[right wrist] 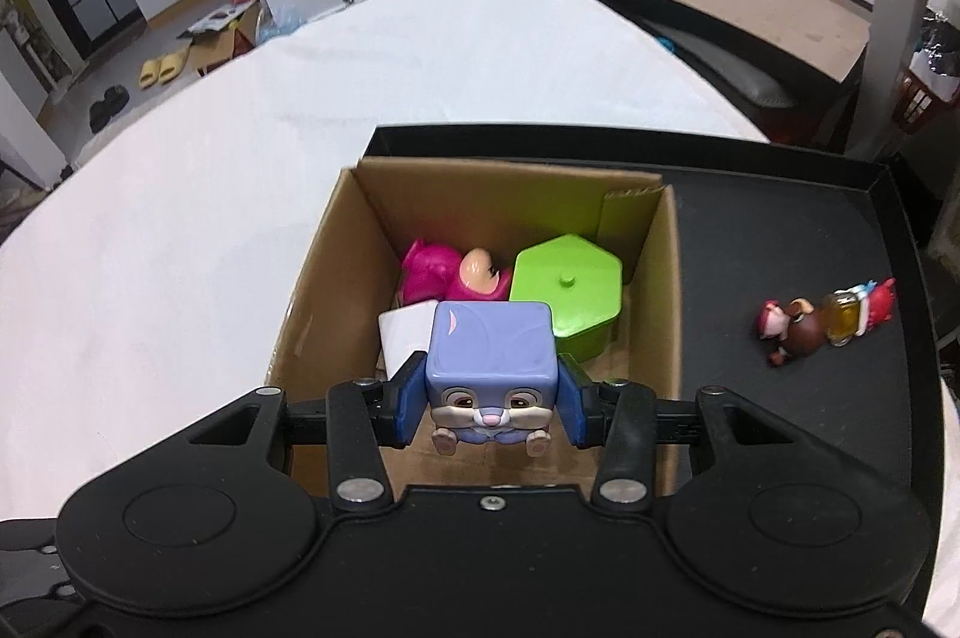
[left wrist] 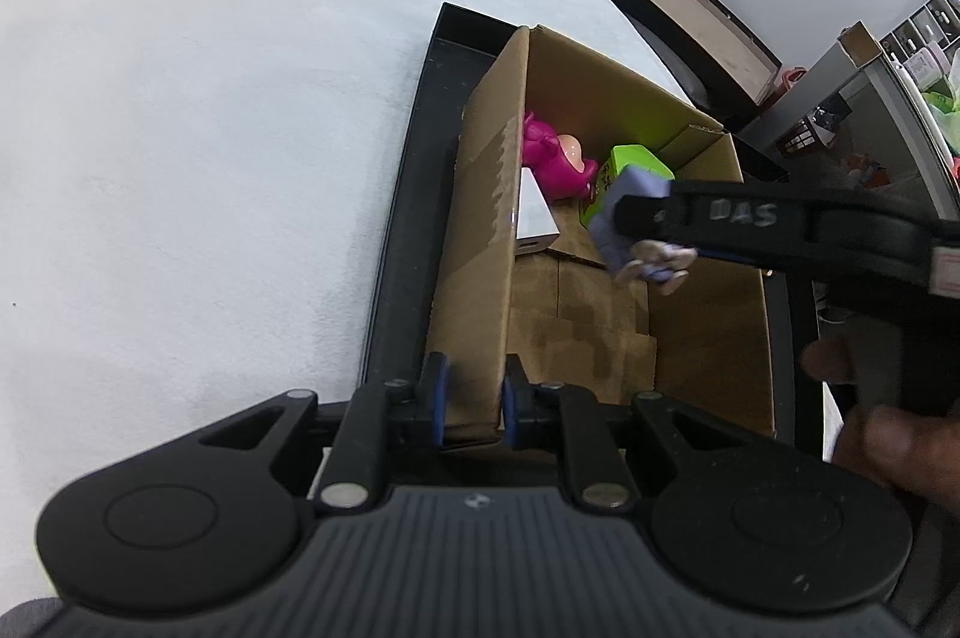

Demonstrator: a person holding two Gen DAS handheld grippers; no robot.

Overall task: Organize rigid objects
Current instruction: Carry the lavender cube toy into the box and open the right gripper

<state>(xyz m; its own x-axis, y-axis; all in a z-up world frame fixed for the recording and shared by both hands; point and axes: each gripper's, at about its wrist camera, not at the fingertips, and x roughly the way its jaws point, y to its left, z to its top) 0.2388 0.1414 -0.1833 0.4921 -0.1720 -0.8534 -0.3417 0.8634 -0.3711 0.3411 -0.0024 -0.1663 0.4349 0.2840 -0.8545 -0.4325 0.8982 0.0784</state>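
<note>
Hanging over the cardboard box (right wrist: 660,290) with left tongs (left wrist: 474,407) pinching its wall, right tongs (right wrist: 491,401) clamp the bunny cube (right wrist: 489,356), which could land on the green container (right wrist: 567,296) and tip.

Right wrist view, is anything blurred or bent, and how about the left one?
Right wrist view: sharp on the purple bunny cube; fisheye bows the table edge. Left wrist view: the cube looks slightly smeared, the hand is dark and soft, and glare streaks the cardboard box wall.

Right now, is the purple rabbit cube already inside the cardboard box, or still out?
Still out: the rabbit cube hangs above the cardboard box, clamped in the right gripper, not resting on the box floor.
</note>
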